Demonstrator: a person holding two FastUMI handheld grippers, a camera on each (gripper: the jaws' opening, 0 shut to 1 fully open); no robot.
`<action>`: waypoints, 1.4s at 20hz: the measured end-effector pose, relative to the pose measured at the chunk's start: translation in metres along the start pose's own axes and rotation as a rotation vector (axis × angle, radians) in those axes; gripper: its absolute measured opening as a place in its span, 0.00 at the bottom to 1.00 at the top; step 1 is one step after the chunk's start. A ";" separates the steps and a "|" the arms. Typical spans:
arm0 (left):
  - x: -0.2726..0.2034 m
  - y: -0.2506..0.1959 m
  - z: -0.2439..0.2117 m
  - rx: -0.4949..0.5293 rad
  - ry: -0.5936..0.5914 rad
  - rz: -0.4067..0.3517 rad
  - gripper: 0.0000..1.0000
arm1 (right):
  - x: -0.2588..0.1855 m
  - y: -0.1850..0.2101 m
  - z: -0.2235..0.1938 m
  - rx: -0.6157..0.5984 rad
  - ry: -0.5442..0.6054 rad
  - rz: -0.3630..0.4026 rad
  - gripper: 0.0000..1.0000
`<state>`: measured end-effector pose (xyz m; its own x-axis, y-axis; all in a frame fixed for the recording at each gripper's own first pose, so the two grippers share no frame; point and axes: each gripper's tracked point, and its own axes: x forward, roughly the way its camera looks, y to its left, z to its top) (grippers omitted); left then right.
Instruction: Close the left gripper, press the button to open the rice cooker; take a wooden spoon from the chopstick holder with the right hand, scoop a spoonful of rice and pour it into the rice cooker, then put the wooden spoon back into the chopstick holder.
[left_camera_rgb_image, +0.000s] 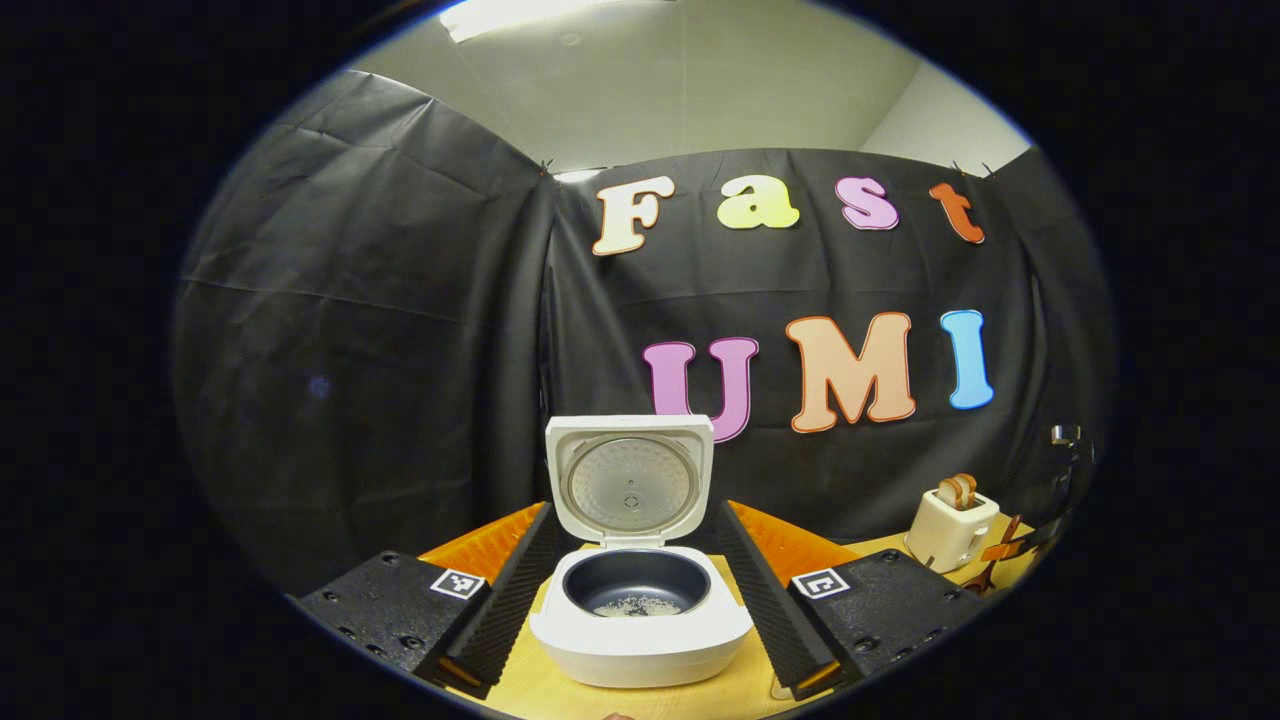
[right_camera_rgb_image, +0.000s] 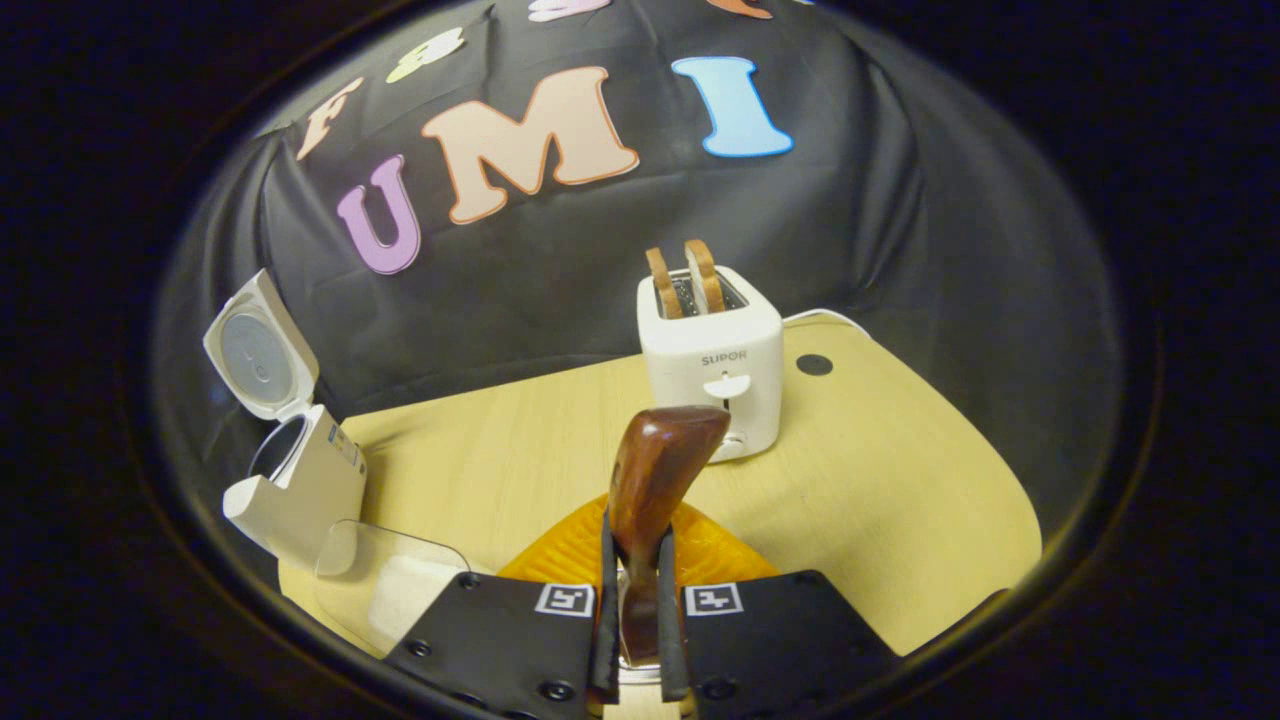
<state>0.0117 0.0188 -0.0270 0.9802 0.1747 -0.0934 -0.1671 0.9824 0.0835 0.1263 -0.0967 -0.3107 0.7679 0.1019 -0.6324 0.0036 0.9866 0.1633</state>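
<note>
The white rice cooker (left_camera_rgb_image: 640, 630) stands close ahead in the left gripper view, its lid (left_camera_rgb_image: 630, 485) raised upright. A little rice lies on the bottom of its dark inner pot (left_camera_rgb_image: 637, 585). My left gripper (left_camera_rgb_image: 635, 512) is open wide, one finger on each side of the cooker, touching nothing. In the right gripper view my right gripper (right_camera_rgb_image: 637, 545) is shut on the handle of a dark wooden spoon (right_camera_rgb_image: 660, 460), whose bowl sticks up and forward above the table. There the rice cooker (right_camera_rgb_image: 310, 480) sits far to the left, its lid (right_camera_rgb_image: 255, 350) open.
A white toaster (right_camera_rgb_image: 712, 350) holding two bread slices stands on the light wooden table (right_camera_rgb_image: 900, 480), straight beyond the spoon; the toaster (left_camera_rgb_image: 950, 525) is also at the right. A clear container (right_camera_rgb_image: 390, 580) with white contents sits beside the cooker, near the table's front edge.
</note>
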 end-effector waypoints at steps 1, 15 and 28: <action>0.001 -0.001 -0.001 -0.005 0.001 -0.006 0.95 | -0.005 0.002 0.002 -0.009 -0.005 0.006 0.19; 0.001 0.013 -0.003 -0.051 0.001 -0.037 0.94 | -0.081 0.079 0.068 -0.079 -0.186 0.129 0.19; -0.017 0.043 0.003 -0.014 -0.009 -0.007 0.94 | -0.066 0.161 0.010 -0.186 -0.123 0.237 0.19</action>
<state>-0.0121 0.0576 -0.0190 0.9822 0.1676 -0.0849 -0.1620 0.9844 0.0690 0.0824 0.0544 -0.2354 0.8053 0.3261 -0.4951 -0.2929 0.9449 0.1461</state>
